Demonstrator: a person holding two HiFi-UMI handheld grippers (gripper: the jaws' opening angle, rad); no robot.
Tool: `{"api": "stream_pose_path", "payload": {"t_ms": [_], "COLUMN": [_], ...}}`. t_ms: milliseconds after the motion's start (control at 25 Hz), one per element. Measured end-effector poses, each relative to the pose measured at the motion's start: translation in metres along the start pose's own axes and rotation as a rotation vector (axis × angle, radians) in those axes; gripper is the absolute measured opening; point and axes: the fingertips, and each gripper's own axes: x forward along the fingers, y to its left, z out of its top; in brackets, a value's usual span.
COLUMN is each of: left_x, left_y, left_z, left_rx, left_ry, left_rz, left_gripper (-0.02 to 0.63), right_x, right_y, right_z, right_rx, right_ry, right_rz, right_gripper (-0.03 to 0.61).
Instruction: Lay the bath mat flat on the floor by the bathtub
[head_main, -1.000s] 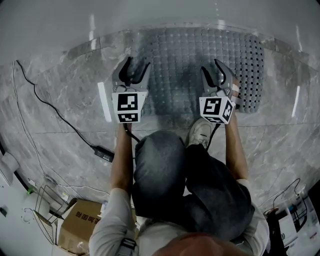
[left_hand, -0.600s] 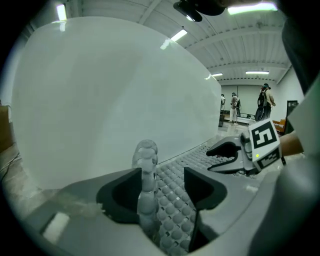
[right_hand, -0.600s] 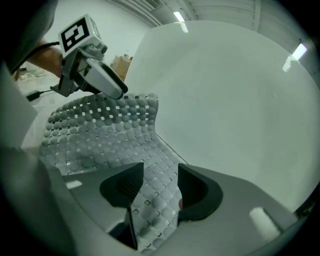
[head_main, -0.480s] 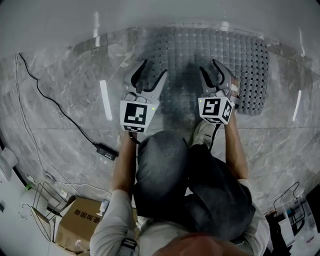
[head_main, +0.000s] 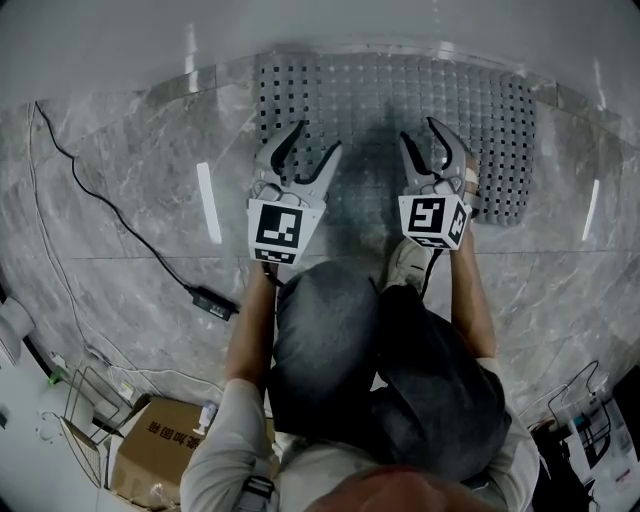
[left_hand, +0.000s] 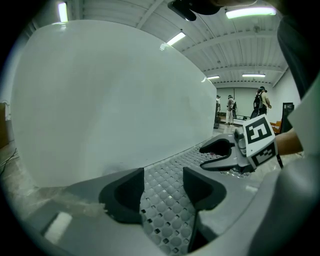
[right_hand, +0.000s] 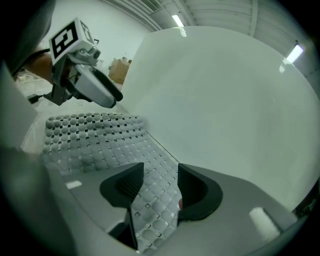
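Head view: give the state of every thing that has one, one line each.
Mat: spread flat on the floor, against the tub.
Left tongs: open, empty, over the mat.
Right tongs: open, empty, over the mat's near edge.
Cable: loose on the floor, left of the mat.

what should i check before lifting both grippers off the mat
1. bath mat lies flat, no folds showing: ok
2. mat's long edge runs along the bathtub: ok
3. left gripper fingers apart, nothing held: ok
4. right gripper fingers apart, nothing held: ok
5. mat's near edge flat, partly hidden behind the grippers: cannot tell
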Motion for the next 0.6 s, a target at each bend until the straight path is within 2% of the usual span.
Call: {"api": "stream_pose_path", "payload": {"t_ms": [200,360,520,600], "left_x": [-0.002,-0.003,-0.003,-0.003], "left_y": [-0.003,-0.006,-0.009,-0.012], "left_z": [0.001,0.008,0.020,0.027], "left_rx": [-0.004,0.001,0.006,0.017], "left_ry": [-0.013,-0.036,-0.074,-0.095], "left_rz": [-0.016,-0.040,-0.051,-0.057], "left_gripper": [0.225,0.200,0.155,0.129], "right_x": [-0.010,-0.022,-0.041,-0.052], "right_y": [-0.006,-0.015,-0.031,-0.041], "right_z": [0.008,0.020,0.034,0.040], "right_rx": [0.023,0.039,0.069,0.093], "right_ry": [-0.033,-0.086,-0.145,-0.180], "right_rz": [-0.016,-0.033,-0.073,-0.103], "right_gripper": [0.210,0.171,0.098,0.037]}}
